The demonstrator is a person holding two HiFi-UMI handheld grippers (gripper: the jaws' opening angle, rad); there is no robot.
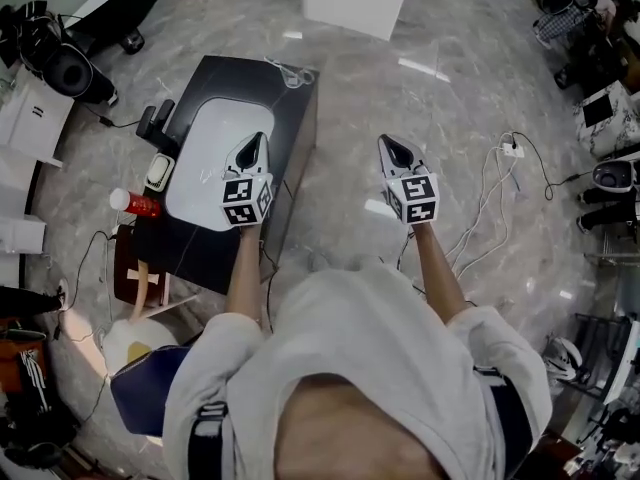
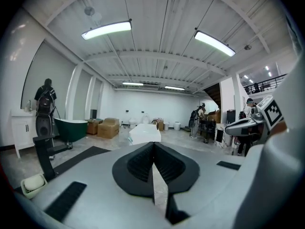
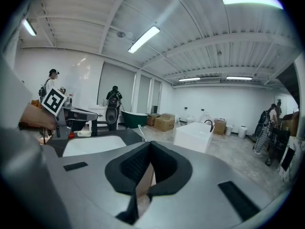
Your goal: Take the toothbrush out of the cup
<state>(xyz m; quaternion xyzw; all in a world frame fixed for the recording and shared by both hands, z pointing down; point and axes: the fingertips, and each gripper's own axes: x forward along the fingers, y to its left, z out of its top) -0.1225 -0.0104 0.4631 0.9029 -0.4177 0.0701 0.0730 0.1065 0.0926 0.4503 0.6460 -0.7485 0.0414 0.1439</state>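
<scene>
- The left gripper (image 1: 256, 140), grey with black ribbed pads, is held over the white oval sink (image 1: 205, 168). Its jaws are pressed together with nothing between them.
- The right gripper (image 1: 388, 143) looks the same. It is held over the grey marble floor (image 1: 350, 78), to the right of the black stone counter (image 1: 300, 118). Its jaws also meet at the tips and hold nothing.
- A thin pale stick (image 3: 141, 131) that looks like the toothbrush stands up at the far corner of the counter, well apart from both grippers. The cup around it is too faint to see well.
- A small red-and-white can (image 1: 135, 203) lies at the counter's left edge.
</scene>
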